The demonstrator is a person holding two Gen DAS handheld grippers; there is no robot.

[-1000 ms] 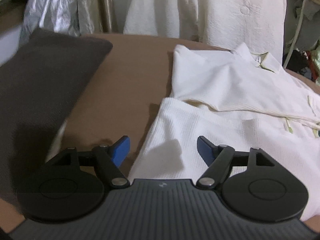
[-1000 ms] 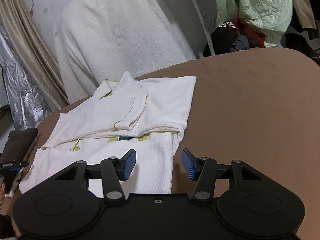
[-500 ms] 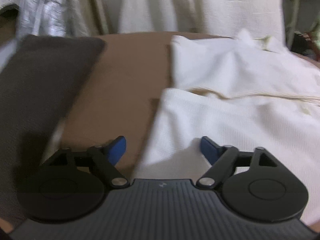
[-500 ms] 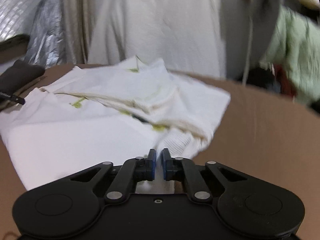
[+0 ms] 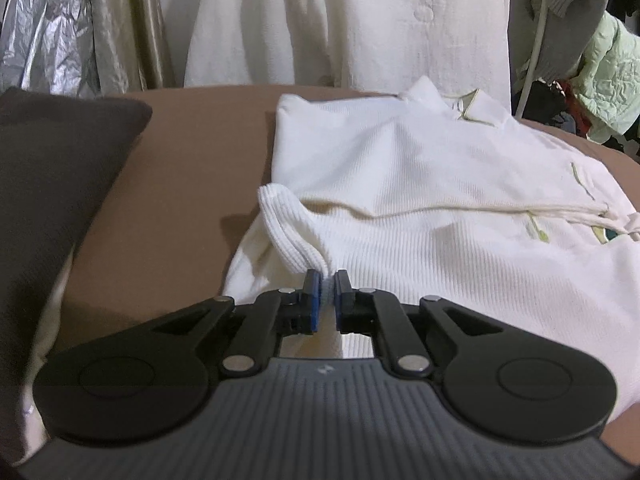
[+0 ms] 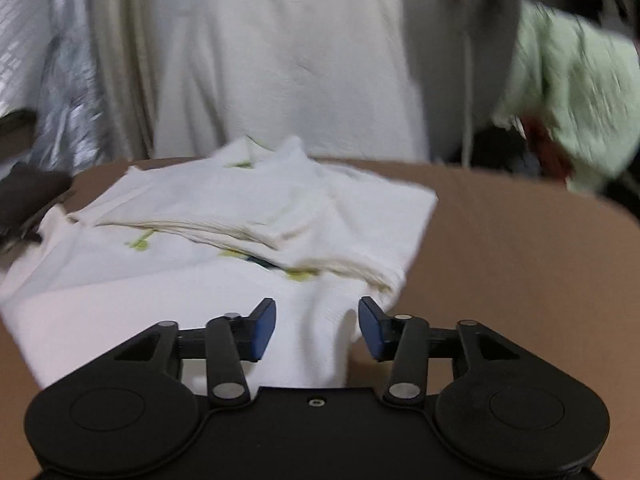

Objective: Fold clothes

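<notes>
The left gripper (image 5: 327,294) has just closed, and its blue pads now pinch a bunched ridge of the ribbed hem (image 5: 294,236) at the near left corner of the white sweater (image 5: 420,200). The right gripper (image 6: 317,328) has its jaws apart, having just opened again after a brief close; a raised fold at the sweater's near right corner (image 6: 320,344) stands between the pads, but they do not press on it.

Seen from the sweater, both tools sit at its near hem, one at each corner, and the garment stretches straight away from them across the brown table (image 5: 192,168), its collar (image 5: 468,108) at the far end. So its long axis runs along the line both grippers point. The sleeves look already folded in over the chest.

My judgement is that the coming move carries the hem forward toward the collar, and it hinges on the right side taking hold first; only the left corner is secured.

A dark cushion (image 5: 52,184) lies left of the sweater, well clear.
</notes>
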